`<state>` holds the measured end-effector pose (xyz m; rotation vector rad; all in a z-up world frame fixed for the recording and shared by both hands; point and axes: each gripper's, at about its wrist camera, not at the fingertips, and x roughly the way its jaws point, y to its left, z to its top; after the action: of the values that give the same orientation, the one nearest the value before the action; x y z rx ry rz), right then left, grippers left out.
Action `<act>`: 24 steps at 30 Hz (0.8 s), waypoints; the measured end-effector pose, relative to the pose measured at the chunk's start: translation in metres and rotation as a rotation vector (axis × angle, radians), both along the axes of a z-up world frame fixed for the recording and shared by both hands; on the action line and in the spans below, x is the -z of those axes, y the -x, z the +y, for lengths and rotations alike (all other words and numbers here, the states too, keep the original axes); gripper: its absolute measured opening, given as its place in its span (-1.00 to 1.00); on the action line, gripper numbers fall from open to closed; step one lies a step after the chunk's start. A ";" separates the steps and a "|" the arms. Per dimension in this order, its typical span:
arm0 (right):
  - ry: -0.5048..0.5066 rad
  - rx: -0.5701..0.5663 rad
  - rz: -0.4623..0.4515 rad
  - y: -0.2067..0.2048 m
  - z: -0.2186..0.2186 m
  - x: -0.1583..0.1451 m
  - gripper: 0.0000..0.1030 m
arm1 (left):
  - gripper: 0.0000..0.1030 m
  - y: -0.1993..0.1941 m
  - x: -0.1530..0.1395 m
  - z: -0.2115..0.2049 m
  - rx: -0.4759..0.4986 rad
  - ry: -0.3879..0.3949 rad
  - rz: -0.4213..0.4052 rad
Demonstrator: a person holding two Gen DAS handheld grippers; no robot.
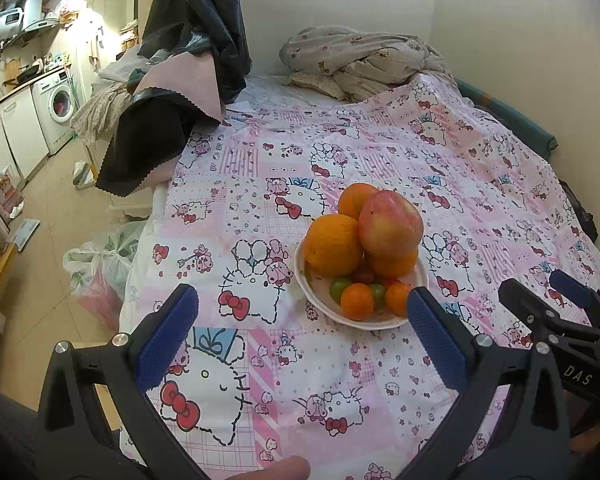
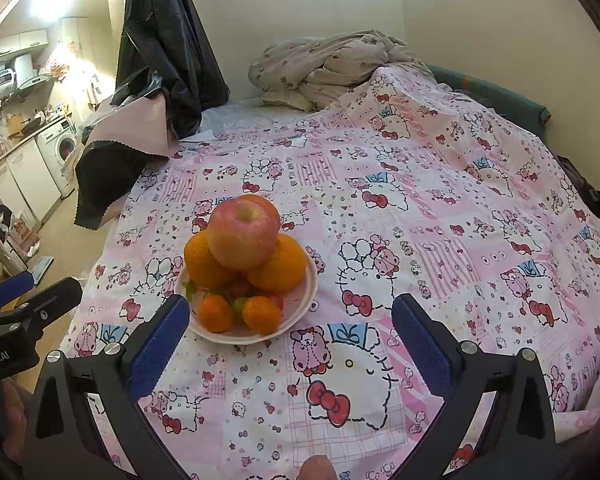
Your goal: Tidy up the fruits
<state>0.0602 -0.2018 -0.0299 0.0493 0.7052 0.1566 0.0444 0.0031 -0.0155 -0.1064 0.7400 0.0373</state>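
Bowl: a white bowl (image 1: 312, 280) sits on the pink cartoon-print sheet (image 1: 440, 184) of a bed, heaped with fruit, and serves as the landmark here.
Fruit: a red-pink apple (image 1: 390, 224) crowns the pile, resting on large oranges (image 1: 332, 244); small mandarins (image 1: 357, 301) and green fruits (image 1: 340, 288) lie at the bowl's near rim.
Left gripper: the left gripper (image 1: 302, 316) hangs above the sheet just short of the bowl, blue pads spread wide, holding nothing; its right pad overlaps the bowl's near edge in the left view.
Right gripper: the right gripper (image 2: 290, 318) is likewise spread wide and empty, its left pad at the bowl's near-left rim.
Left view only: a plastic bag (image 1: 100, 264) on the floor, left of the bowl beyond the bed's edge.
Right view only: the apple's stem dimple (image 2: 245, 213), facing the camera.
Both views: a crumpled quilt (image 2: 328, 66) behind the bowl and a black-and-pink cloth (image 1: 156, 128) to its far left.
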 end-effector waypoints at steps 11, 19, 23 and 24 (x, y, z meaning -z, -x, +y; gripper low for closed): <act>0.001 -0.005 0.001 0.000 0.001 0.000 1.00 | 0.99 0.001 0.000 -0.001 0.001 -0.003 0.000; 0.005 -0.008 0.003 0.000 0.003 0.001 1.00 | 0.99 0.001 0.000 -0.002 0.000 -0.002 -0.002; 0.004 -0.008 0.002 0.000 0.002 0.000 1.00 | 0.99 0.001 0.000 -0.002 0.002 -0.003 -0.002; 0.004 -0.008 0.001 0.000 0.002 0.000 1.00 | 0.99 0.001 0.000 -0.002 0.002 -0.004 -0.002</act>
<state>0.0599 -0.1994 -0.0302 0.0423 0.7066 0.1629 0.0430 0.0014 -0.0151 -0.1021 0.7381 0.0372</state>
